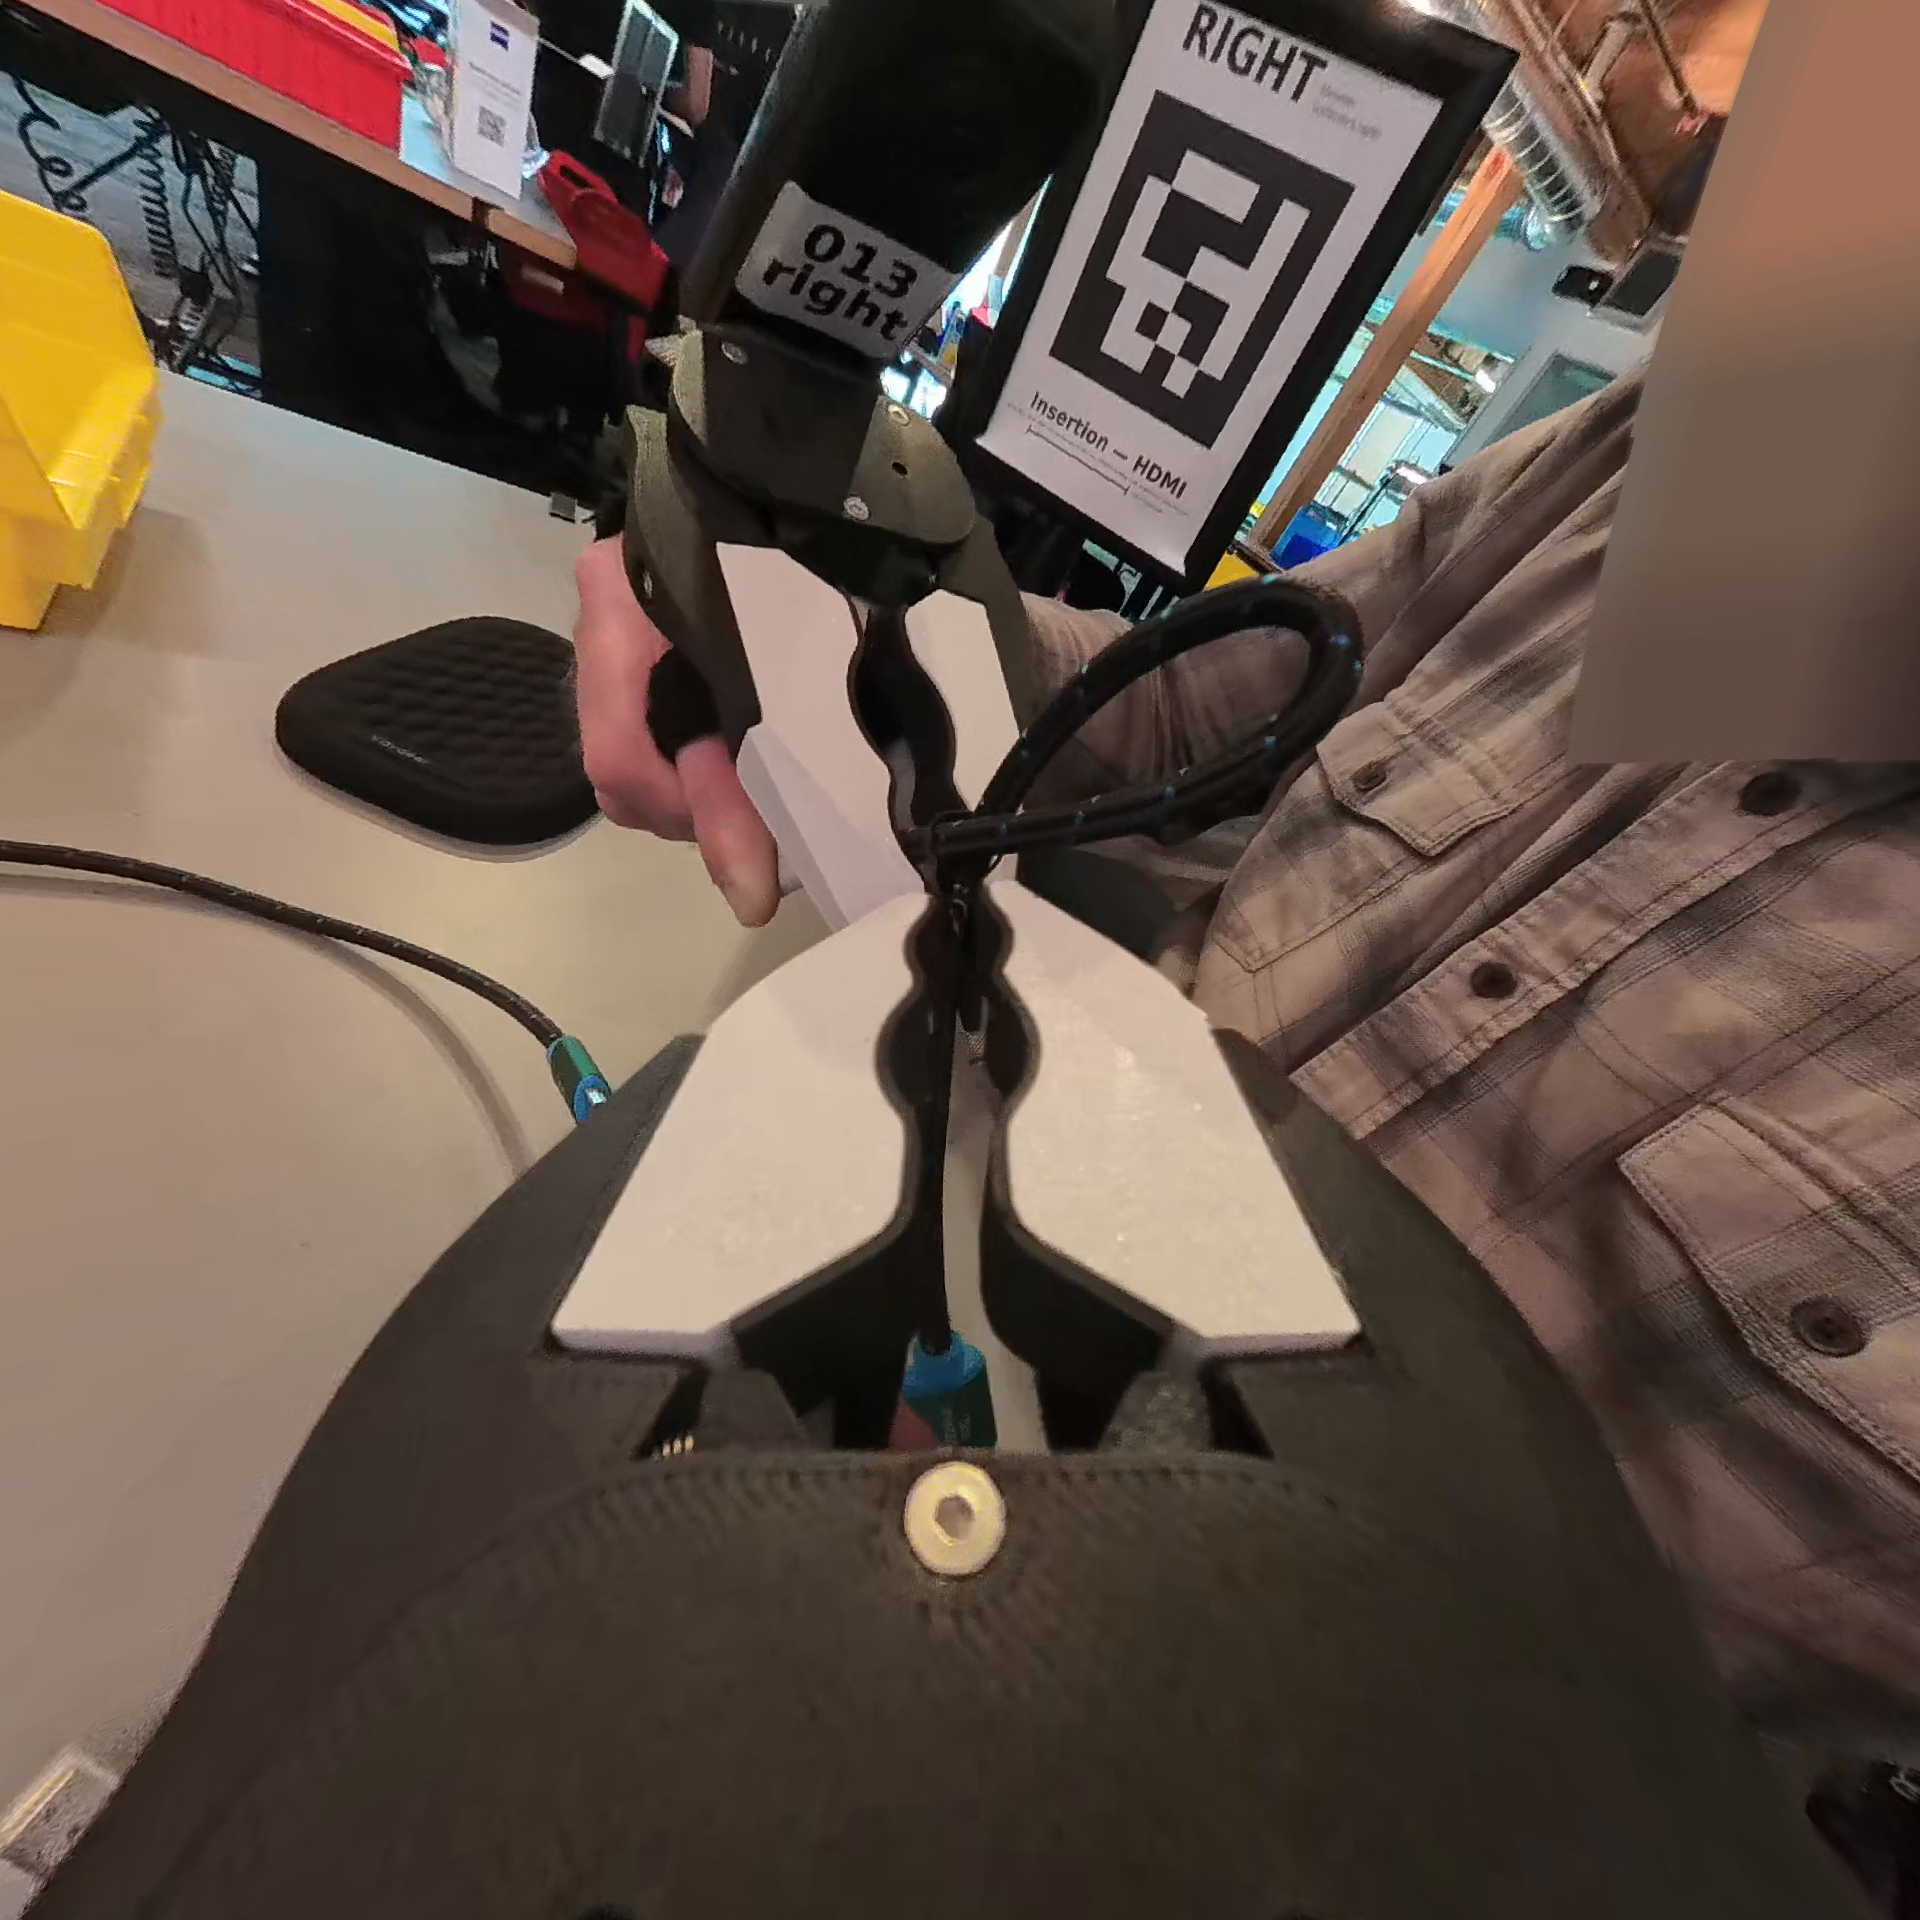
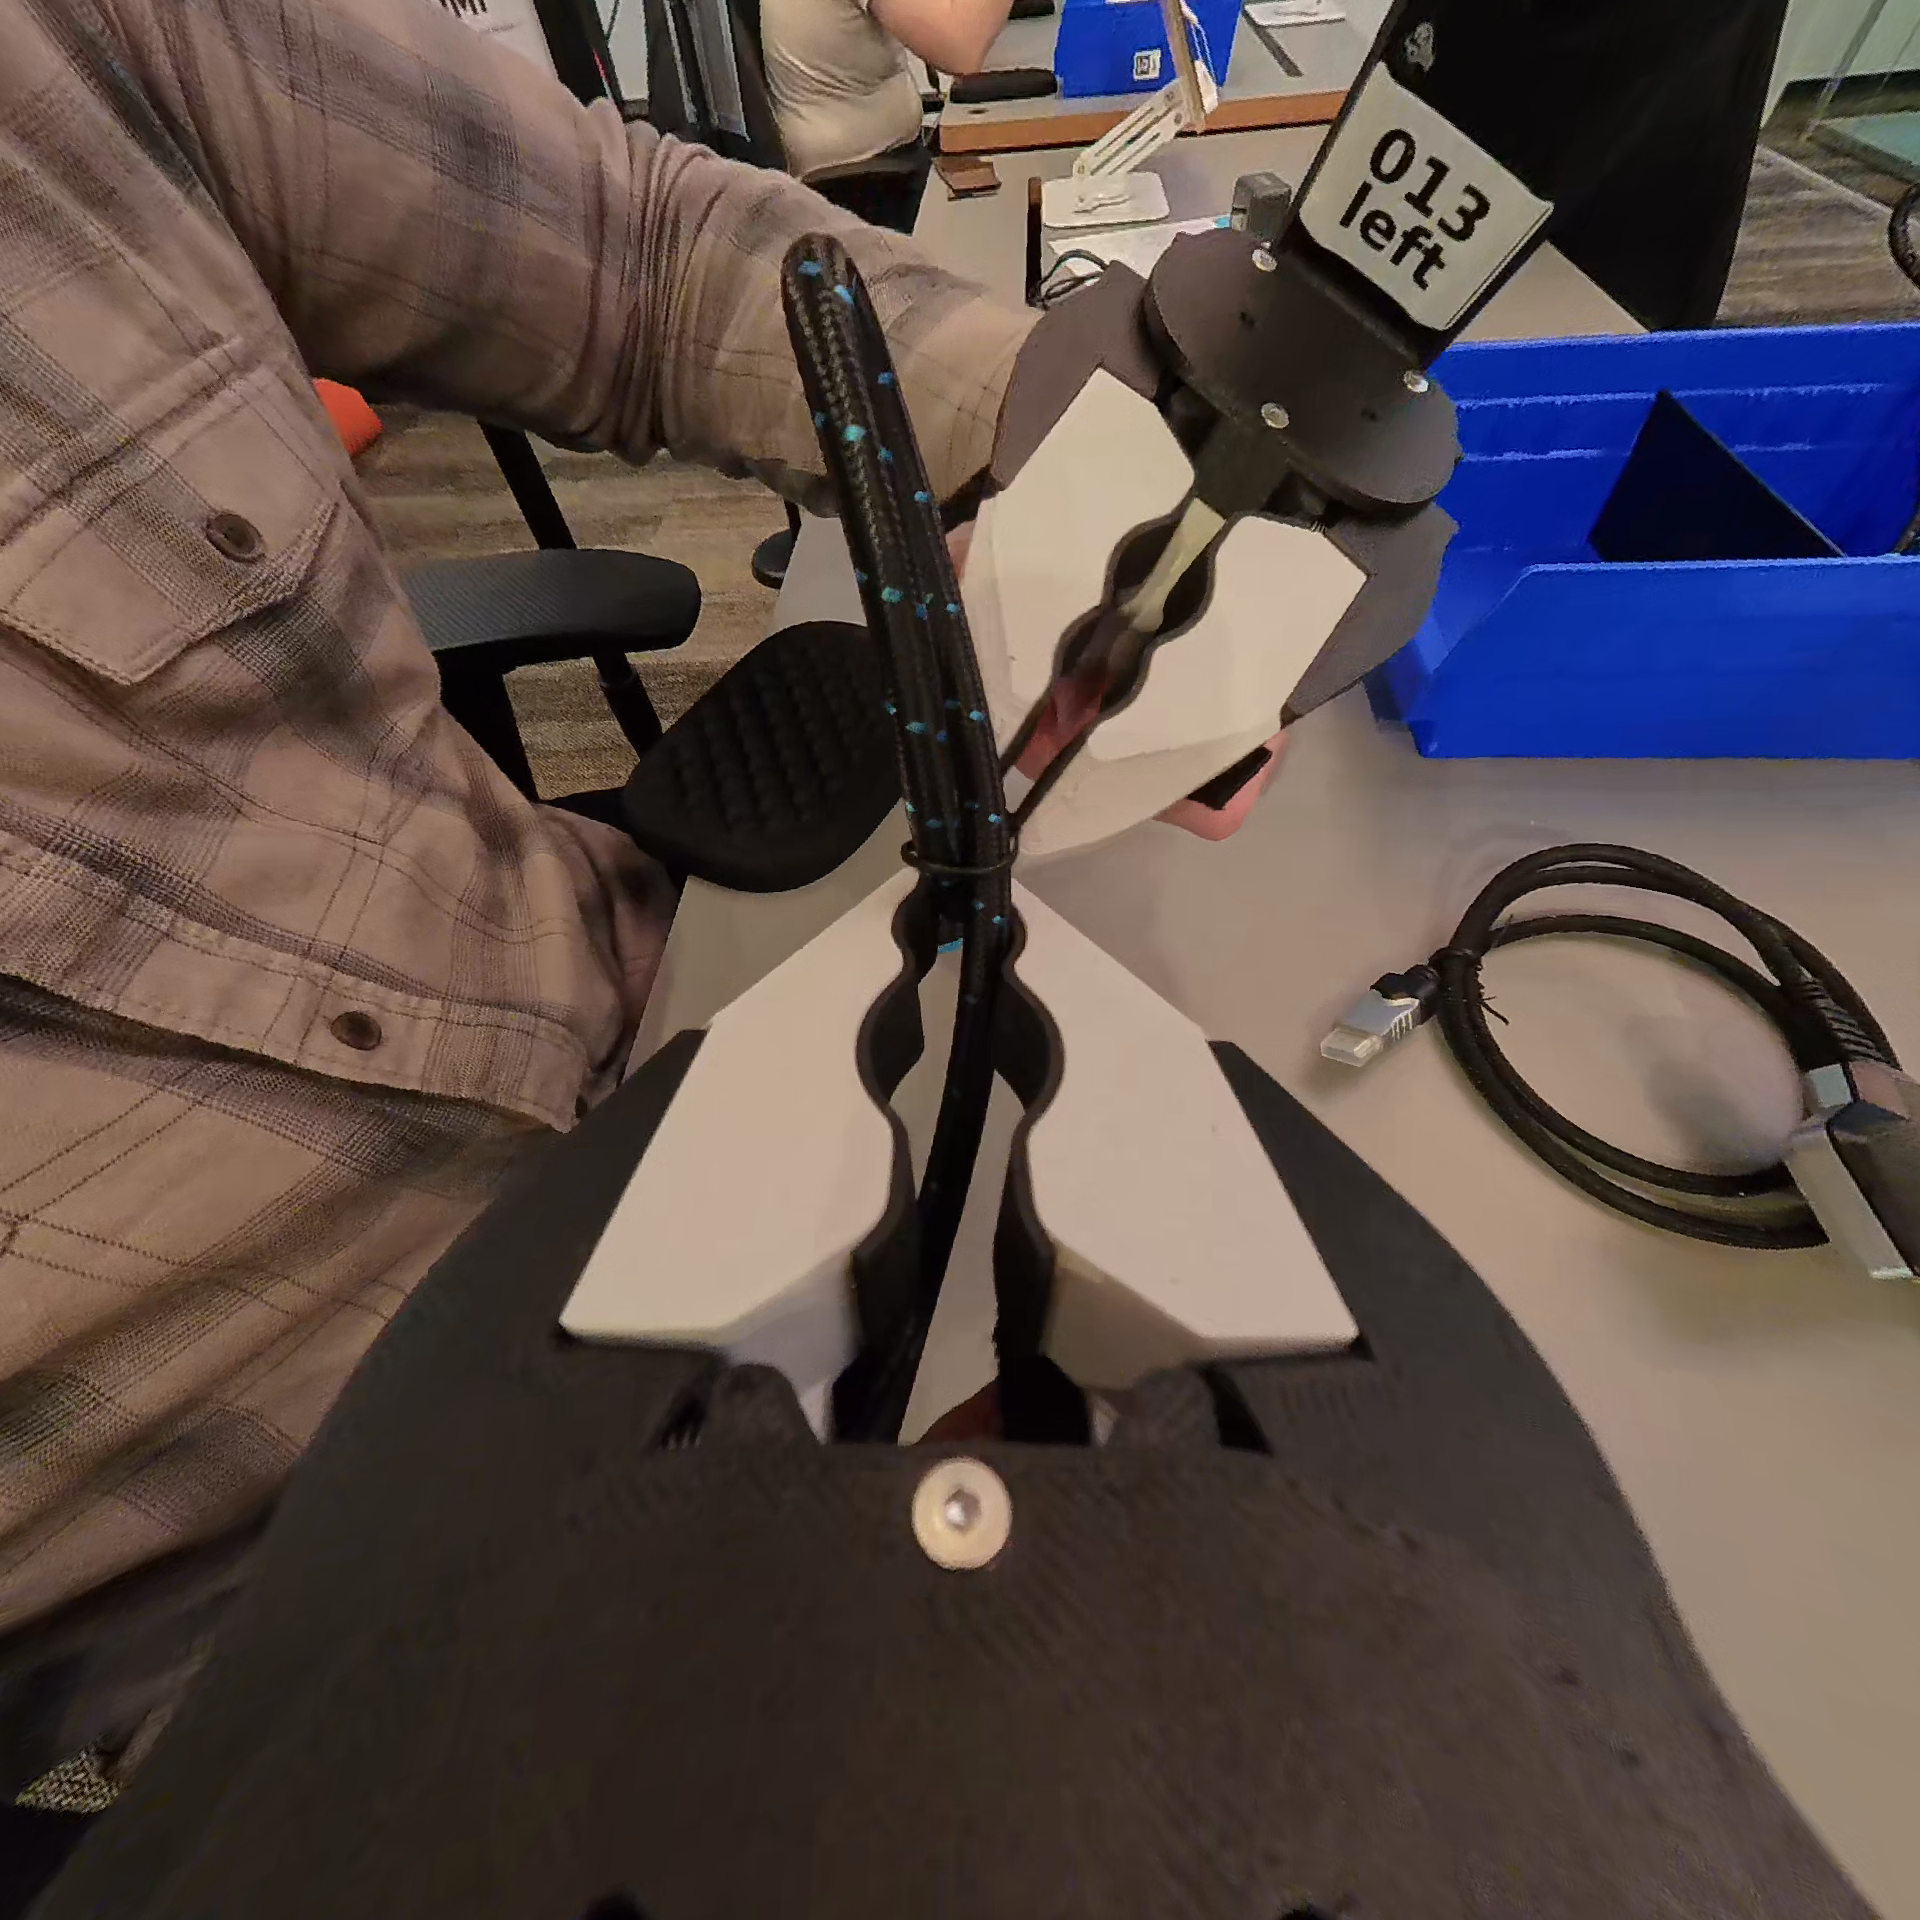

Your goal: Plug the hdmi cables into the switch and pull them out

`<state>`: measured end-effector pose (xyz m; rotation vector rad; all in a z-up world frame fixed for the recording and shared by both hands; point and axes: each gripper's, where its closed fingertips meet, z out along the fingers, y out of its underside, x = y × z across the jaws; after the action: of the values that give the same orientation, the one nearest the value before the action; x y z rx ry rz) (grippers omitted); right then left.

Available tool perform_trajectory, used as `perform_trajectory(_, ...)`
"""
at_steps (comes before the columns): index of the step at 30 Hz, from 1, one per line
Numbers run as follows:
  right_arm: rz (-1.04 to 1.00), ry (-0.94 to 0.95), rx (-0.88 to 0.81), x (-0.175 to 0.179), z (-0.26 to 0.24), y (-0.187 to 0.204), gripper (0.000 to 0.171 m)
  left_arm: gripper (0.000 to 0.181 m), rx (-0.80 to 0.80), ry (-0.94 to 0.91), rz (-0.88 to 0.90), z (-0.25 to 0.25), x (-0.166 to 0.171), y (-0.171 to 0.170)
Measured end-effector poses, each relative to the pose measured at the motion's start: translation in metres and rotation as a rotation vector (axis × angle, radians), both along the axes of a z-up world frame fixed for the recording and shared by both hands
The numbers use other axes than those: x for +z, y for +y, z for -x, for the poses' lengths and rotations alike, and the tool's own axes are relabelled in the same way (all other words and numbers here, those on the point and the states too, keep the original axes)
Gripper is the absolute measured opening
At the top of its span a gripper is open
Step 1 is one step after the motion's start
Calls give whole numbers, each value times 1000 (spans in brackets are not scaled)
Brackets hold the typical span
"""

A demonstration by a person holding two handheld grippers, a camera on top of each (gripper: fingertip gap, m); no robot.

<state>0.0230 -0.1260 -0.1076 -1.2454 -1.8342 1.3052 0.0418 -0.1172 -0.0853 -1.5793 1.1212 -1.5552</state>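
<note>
Above the table edge (image 2: pixel 1351 831), close to the person's shirt, the left gripper (image 1: pixel 951 935) and right gripper (image 2: pixel 961 914) both pinch the bundled black cable (image 2: pixel 894 540), probably to free its tie (image 2: pixel 956 857); no switch is visible.

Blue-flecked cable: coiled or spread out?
Coiled: the blue-flecked cable is looped double, a thin tie cinching it above the right gripper.

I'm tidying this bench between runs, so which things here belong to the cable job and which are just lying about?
Job: blue-flecked cable, held in both the left gripper and the right gripper; grey-plug cable coiled on the table.

Lying about: black pad, yellow bin, blue bin, office chair.
</note>
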Motion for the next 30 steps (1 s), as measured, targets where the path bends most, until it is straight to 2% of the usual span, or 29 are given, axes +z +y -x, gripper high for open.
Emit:
perform_trajectory(3, 2, -4, 5, -2, -1, 0, 4, 2, 8, 12, -31, -2, -3, -1)
perform_trajectory(6, 20, -5, -14, -2, -3, 4, 4, 2, 86, 56, -137, -3, -5, 5)
perform_trajectory(11, 129, 4, -39, 2, -5, 9, 4, 2, 311, 271, -559, -2, 1, 18)
perform_trajectory(15, 287, 30, 6, 10, -6, 2, 4, 2, 458, 536, -1078, 1, 9, 23)
perform_trajectory(18, 440, 93, 78, 25, -7, -6, 3, 1, 558, 746, -1659, 1, 24, 22)
perform_trajectory(19, 482, 120, 103, 31, -8, -10, 3, 1, 582, 790, -1865, 0, 29, 20)
perform_trajectory(20, 502, 140, 128, 36, -9, -14, 4, 1, 602, 788, -1992, -1, 32, 18)
perform_trajectory(24, 523, 154, 172, 32, -10, -26, 3, 1, 617, 727, -2186, -1, 28, 8)
perform_trajectory(25, 529, 158, 178, 31, -10, -29, 4, 1, 609, 716, -2184, -1, 26, 7)
perform_trajectory(28, 509, 153, 178, 27, -9, -34, 3, 3, 595, 655, -2063, 0, 22, 5)
perform_trajectory(29, 481, 140, 179, 23, -8, -36, 4, 7, 581, 662, -1978, 2, 18, 7)
perform_trajectory(30, 453, 127, 183, 21, -9, -38, 4, 21, 559, 662, -1870, 5, 13, 9)
